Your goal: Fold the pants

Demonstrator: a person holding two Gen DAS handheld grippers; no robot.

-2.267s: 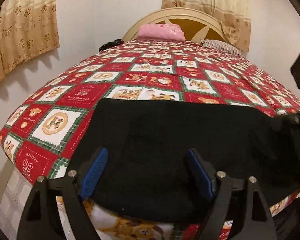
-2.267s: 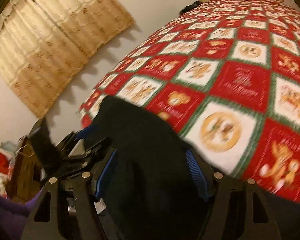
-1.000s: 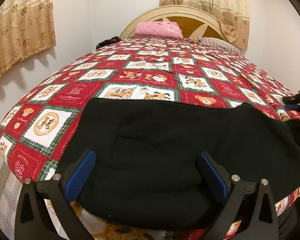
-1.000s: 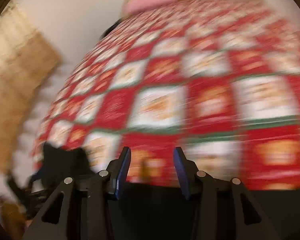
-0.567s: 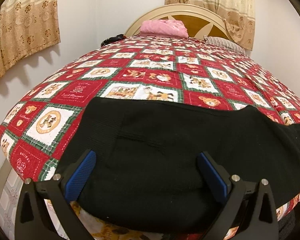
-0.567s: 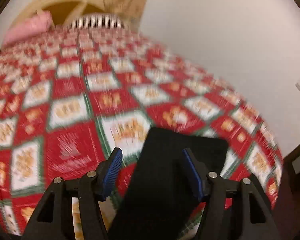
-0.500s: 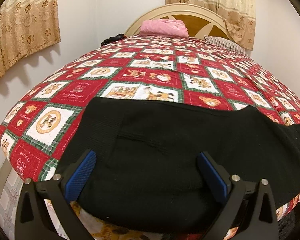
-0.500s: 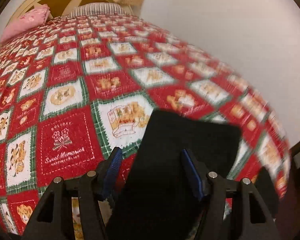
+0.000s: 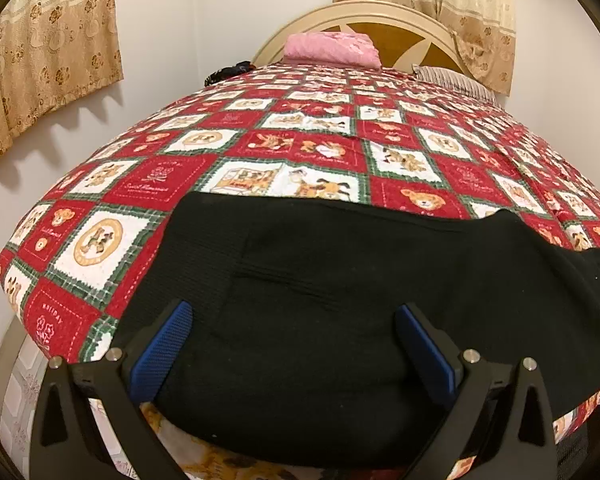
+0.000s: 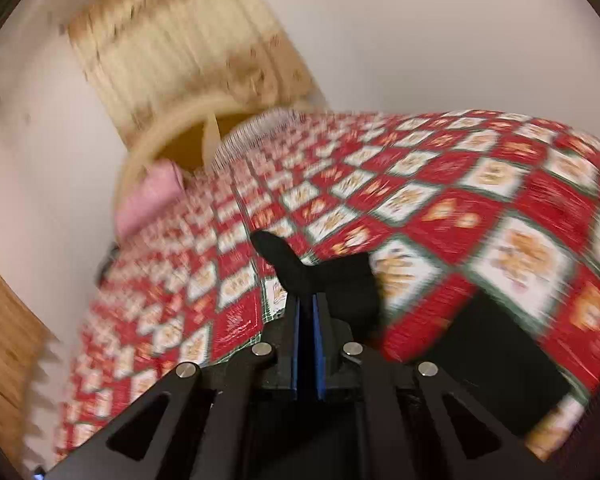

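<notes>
Right gripper jaws pinch pants hem.

Word "HOLIDAY" in white stitch-like letters on red square of bedspread, near bed's left front corner, above small flower drawing. Another red square farther back has white curly writing under flower, too small to read. Right wrist view too blurry, no words readable there.
</notes>
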